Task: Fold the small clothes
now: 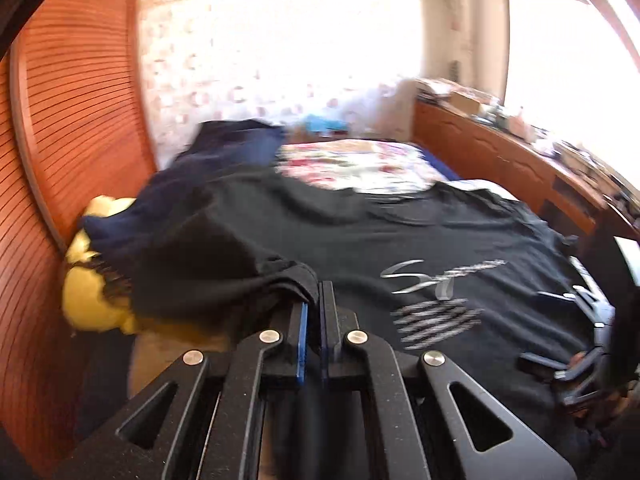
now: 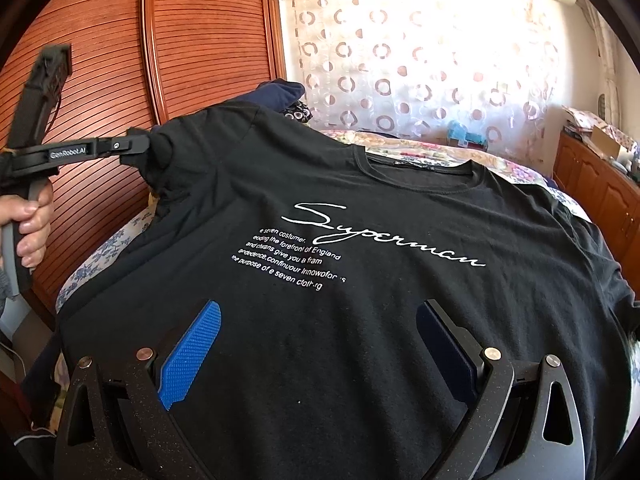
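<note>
A black T-shirt (image 2: 360, 340) with white "Superman" script lies front-up on the bed, also seen in the left wrist view (image 1: 360, 232). My left gripper (image 1: 316, 292) is shut on the shirt's left sleeve (image 2: 164, 160) and holds it raised off the bed. In the right wrist view this left gripper (image 2: 146, 146) comes in from the left, held by a hand (image 2: 32, 220). My right gripper (image 2: 320, 308) stands open just above the shirt's lower front, with its blue pads (image 2: 192, 352) wide apart. It also shows at the right edge of the left wrist view (image 1: 556, 332).
A slatted wooden wardrobe (image 2: 100, 60) stands close on the left. The bed has a floral cover (image 1: 352, 168), with dark blue clothes (image 1: 240, 140) at the back and a yellow cloth (image 1: 92, 304) at the left edge. A cluttered wooden dresser (image 2: 600, 184) runs along the right.
</note>
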### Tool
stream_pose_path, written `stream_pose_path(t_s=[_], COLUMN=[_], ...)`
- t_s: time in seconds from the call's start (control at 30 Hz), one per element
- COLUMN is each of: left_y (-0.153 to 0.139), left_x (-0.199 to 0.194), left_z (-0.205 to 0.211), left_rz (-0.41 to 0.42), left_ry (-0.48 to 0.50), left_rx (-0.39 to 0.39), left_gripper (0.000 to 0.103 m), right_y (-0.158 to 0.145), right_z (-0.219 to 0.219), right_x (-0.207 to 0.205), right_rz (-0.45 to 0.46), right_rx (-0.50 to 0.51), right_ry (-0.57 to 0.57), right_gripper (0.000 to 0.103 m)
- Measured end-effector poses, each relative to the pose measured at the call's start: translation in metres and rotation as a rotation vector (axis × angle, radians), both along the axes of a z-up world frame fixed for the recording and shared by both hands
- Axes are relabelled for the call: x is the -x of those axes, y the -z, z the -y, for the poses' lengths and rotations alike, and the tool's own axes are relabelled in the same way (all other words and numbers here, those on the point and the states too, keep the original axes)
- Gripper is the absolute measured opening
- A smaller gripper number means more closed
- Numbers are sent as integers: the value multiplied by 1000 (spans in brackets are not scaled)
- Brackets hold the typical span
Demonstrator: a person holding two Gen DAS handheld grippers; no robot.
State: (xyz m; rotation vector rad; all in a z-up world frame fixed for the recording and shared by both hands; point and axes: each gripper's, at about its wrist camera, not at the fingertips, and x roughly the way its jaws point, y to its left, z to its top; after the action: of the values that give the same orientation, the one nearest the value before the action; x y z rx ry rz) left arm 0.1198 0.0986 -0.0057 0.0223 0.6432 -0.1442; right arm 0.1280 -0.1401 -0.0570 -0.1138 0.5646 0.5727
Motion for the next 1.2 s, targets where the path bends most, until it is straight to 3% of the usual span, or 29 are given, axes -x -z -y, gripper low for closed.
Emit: stream_pose_path(t_s=[0.13,0.2,0.27,0.33,0.43,0.47,0.63,0.83,1.03,1.2], left_y=[-4,-2,-1,0,8,12,34,48,46,43], left_x=[3,6,12,19,27,30,38,56,71,86], left_z=[27,32,31,27,17,10,-17,-43,-59,-72], left_rz=[-9,-30,-30,-26,-37,-40,-97,-97,-66,-44], left_ry=[50,67,80,76,59,51,1,-72,-118,-160], left_rx=[-22,-26,-19,-26,-35,-24,-8,17,42,42], left_gripper=[6,20,43,53,78,80,80,80,80,80], right_y=[1,1,1,1,1,1,0,-12,-34,-34], right_z=[1,2,3,3,3,3,8,-5,-56,-119], right_x=[0,-1,-1,-2,-2,-2,-4,-10,-22,-45], right_rz=[-3,-5,-6,-6,-9,-11,-31,-51,-62,-93], right_rx=[-10,-14,-17,-17,-20,-22,-40,-27,-17,17], right_ry=[1,2,1,1,2,2,-3,-100,-284,-403], right_gripper=[99,99,99,99,99,99,99,96,88,73])
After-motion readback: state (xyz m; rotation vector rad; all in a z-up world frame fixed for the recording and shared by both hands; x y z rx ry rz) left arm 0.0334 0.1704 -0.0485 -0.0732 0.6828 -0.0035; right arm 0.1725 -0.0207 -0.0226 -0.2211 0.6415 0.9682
